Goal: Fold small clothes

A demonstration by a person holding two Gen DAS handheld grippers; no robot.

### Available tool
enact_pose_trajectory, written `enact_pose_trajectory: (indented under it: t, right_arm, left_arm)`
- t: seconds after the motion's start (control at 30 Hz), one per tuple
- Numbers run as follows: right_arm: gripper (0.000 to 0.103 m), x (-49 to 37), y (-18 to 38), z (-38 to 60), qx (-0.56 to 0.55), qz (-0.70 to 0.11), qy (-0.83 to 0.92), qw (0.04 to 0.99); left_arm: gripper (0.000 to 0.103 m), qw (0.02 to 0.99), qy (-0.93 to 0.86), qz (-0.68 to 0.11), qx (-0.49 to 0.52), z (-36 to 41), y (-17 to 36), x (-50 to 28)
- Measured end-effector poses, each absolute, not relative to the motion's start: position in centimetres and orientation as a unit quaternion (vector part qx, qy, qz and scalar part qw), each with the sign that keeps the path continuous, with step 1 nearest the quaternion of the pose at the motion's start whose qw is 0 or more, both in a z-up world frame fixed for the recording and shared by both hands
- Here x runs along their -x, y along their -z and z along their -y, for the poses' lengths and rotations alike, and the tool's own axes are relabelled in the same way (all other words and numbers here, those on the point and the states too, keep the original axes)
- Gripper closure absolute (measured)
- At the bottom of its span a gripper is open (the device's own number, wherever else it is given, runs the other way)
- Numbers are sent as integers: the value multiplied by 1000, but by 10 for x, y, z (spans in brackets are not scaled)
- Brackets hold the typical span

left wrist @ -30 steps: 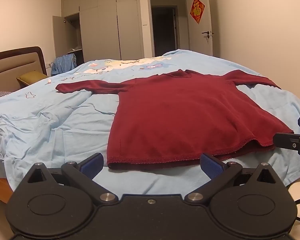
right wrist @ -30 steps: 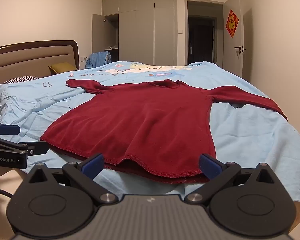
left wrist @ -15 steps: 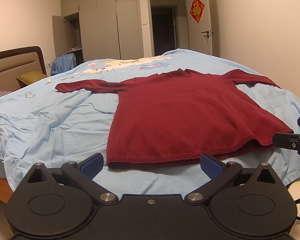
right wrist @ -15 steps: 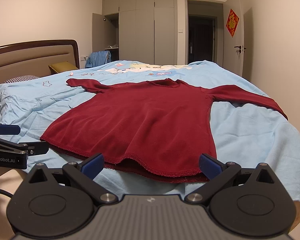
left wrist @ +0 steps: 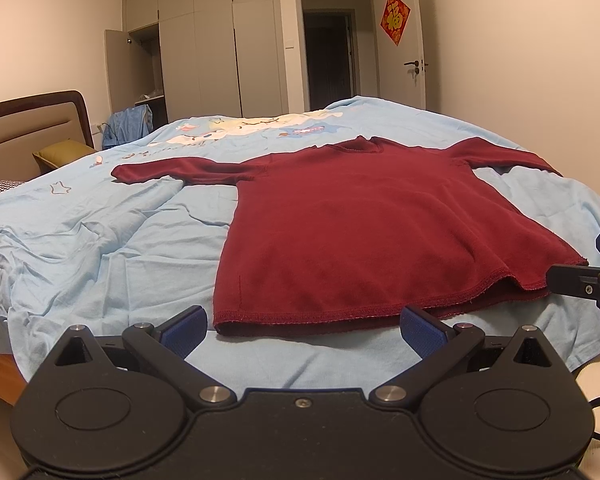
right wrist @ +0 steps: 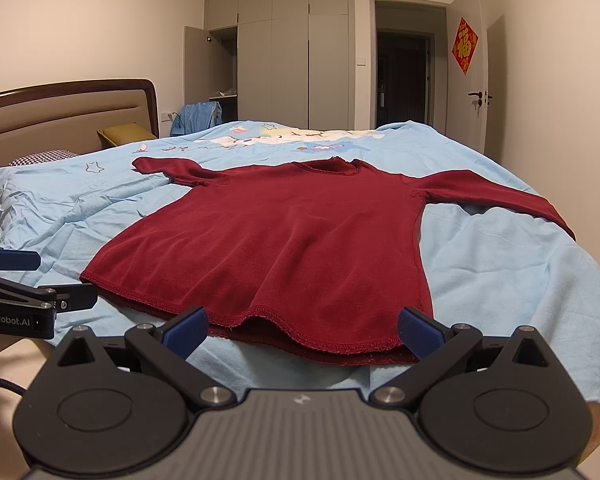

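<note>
Left wrist view shows the red shirt [left wrist: 364, 232] lying flat in the middle of the frame on the blue bed [left wrist: 100, 240], with the left claw [left wrist: 304, 326] and right claw [right wrist: 302, 326] both wide and empty.

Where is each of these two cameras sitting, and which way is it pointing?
Left wrist: sits on the left gripper, open, looking across the blue bedsheet at the red sweater; the right gripper's tip enters at right.
Right wrist: sits on the right gripper, open, facing the sweater's hem; the left gripper's tip enters at left.
Shared: sweater, bed, wardrobe, doorway.
</note>
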State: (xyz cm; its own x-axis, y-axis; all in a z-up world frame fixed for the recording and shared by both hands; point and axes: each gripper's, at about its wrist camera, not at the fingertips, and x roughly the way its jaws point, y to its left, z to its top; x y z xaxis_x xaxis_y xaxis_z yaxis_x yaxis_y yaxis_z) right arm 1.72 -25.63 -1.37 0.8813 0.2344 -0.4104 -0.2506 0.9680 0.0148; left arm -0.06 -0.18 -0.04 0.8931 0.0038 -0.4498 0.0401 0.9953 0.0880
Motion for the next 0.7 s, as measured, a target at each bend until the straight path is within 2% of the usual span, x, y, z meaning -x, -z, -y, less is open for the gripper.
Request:
enact_pose_trajectory:
  t: [0.7]
  right_arm:
    - [0, -17, 14, 257, 20, -210, -125, 970]
  left_arm:
    - [1, 971, 9, -233, -48, 0, 2, -1]
